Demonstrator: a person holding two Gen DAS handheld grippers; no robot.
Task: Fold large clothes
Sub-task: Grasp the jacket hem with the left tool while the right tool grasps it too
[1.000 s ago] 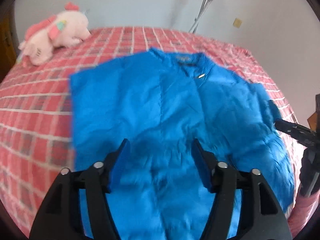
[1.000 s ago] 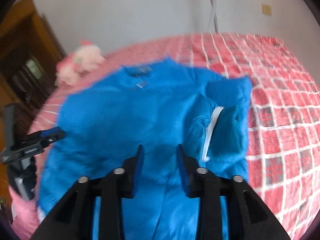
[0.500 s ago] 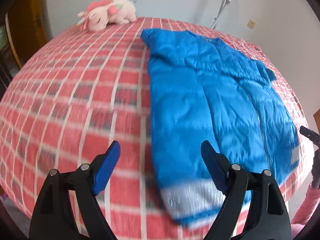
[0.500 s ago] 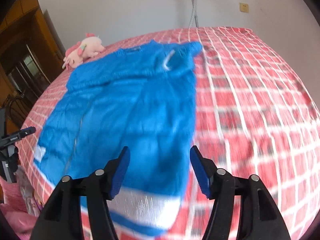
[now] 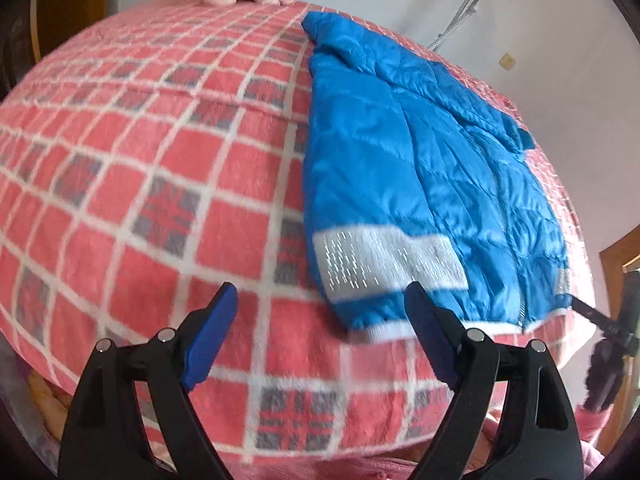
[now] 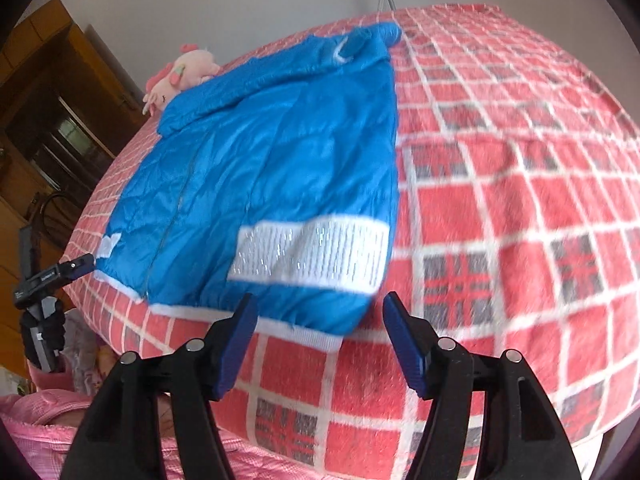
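Blue padded jacket [image 5: 420, 168], centre-right of frame on the checked bed [image 5: 160, 184]: likely light, soft, slippery. Left gripper [image 5: 320, 336] and right gripper [image 6: 318, 340] spread, empty; best grasped at the ribbed hem [image 6: 280, 326].

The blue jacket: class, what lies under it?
The jacket lies on the red checked blanket, which shows all round it. Whatever is directly beneath the jacket is covered and cannot be seen.
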